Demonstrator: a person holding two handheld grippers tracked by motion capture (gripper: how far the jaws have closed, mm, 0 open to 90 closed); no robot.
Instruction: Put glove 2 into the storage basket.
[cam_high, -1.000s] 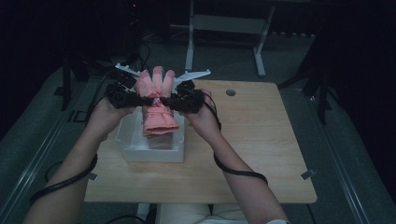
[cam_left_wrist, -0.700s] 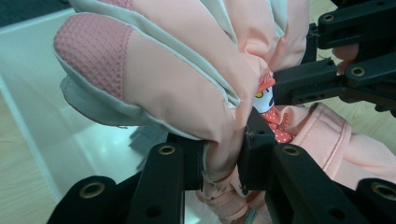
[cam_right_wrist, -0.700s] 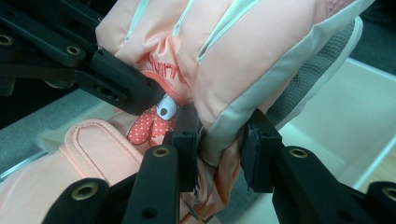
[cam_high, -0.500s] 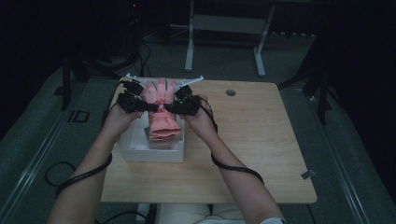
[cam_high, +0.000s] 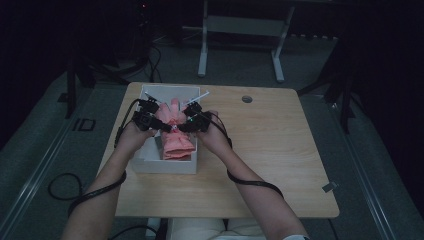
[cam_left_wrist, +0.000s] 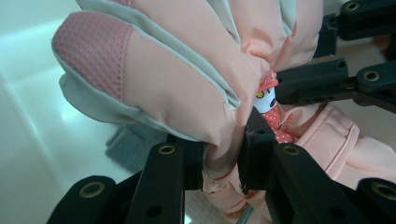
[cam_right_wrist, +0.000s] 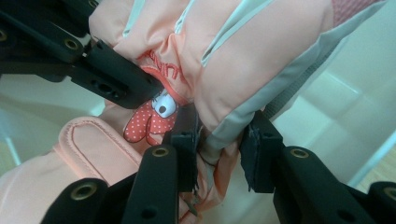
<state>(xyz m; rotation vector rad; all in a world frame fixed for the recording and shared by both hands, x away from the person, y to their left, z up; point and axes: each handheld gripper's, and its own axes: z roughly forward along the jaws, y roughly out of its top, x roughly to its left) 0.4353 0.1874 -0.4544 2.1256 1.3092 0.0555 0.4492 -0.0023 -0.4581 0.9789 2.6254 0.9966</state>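
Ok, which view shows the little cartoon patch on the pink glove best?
The right gripper view: the cartoon patch sits unobstructed on the pink glove, its eye and dotted bow sharp. The left gripper view shows it partly behind a jaw. In the high view it is too small to make out.

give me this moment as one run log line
left gripper: shut on pink glove | right gripper: shut on pink glove | glove over white box | table
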